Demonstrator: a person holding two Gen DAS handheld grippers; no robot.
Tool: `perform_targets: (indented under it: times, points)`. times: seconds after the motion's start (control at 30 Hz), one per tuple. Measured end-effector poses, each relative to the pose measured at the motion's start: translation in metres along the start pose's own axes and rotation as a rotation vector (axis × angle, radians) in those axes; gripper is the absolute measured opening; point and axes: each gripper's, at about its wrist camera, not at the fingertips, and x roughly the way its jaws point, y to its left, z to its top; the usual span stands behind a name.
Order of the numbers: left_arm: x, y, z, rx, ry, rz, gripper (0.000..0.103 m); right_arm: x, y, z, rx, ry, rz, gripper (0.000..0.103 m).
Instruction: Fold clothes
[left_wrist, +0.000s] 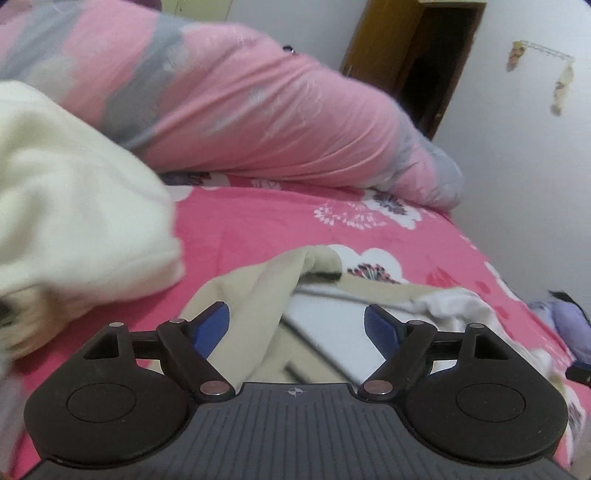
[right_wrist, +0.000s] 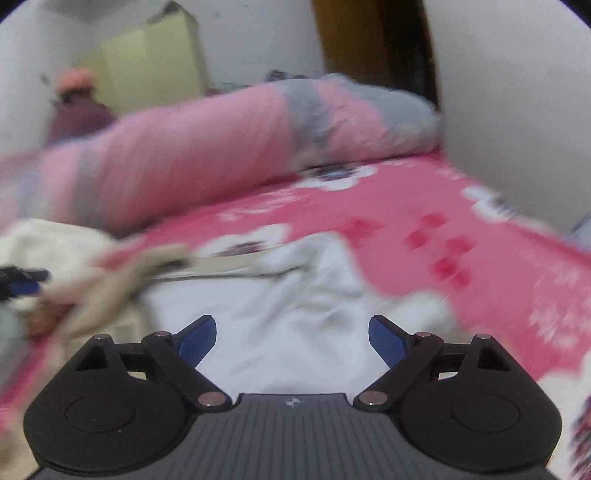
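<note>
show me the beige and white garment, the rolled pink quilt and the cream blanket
beige and white garment (left_wrist: 255, 295), left wrist view, on its raised beige fold
rolled pink quilt (left_wrist: 258, 110), left wrist view, on its pink middle
cream blanket (left_wrist: 74, 206), left wrist view, on its bulging front

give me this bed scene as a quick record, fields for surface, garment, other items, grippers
surface: pink floral bedsheet
garment: beige and white garment lying rumpled on the sheet
other items: cream fabric at left; pink and grey duvet behind
left gripper: open, above the garment, nothing held
right gripper: open, above the white part, nothing held
</note>
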Motion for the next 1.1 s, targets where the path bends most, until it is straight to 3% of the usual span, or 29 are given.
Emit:
perform_targets:
  times: [0.1,0.17,0.27,0.33,0.43,0.57,0.63,0.77,0.83,0.97,1.1]
  points:
    - [-0.064,0.011,-0.024,-0.025,-0.026,0.011,0.085,-0.016,0.013,-0.022,0.074,0.045,0.142,0.092]
    - [-0.097,0.024,-0.047,-0.048,-0.032,0.027,0.086,-0.01,0.024,-0.04,0.144,0.122,0.246,0.092]
    - [-0.131,0.034,-0.087,-0.039,-0.003,0.079,0.086,0.005,0.042,-0.069,0.238,0.236,0.383,0.092]
    - [-0.145,0.037,-0.116,-0.006,0.028,0.126,0.087,0.02,0.059,-0.088,0.271,0.298,0.421,0.092]
    - [-0.157,0.045,-0.163,-0.008,0.102,0.185,0.088,0.038,0.082,-0.112,0.316,0.368,0.446,0.091]
    - [-0.165,0.066,-0.215,-0.141,0.163,0.289,0.087,0.046,0.103,-0.128,0.327,0.413,0.464,0.09]
    - [-0.176,0.077,-0.233,-0.224,0.136,0.295,0.085,0.04,0.111,-0.135,0.301,0.413,0.445,0.09]
    - [-0.196,0.077,-0.246,-0.308,0.032,0.265,0.084,0.033,0.119,-0.137,0.255,0.4,0.41,0.09]
    - [-0.196,0.074,-0.249,-0.296,0.016,0.27,0.078,0.031,0.121,-0.137,0.253,0.397,0.405,0.09]
    - [-0.19,0.076,-0.256,-0.301,0.018,0.269,0.054,0.035,0.126,-0.141,0.265,0.41,0.42,0.09]
    - [-0.189,0.077,-0.257,-0.292,0.014,0.278,0.052,0.037,0.139,-0.145,0.241,0.422,0.437,0.09]
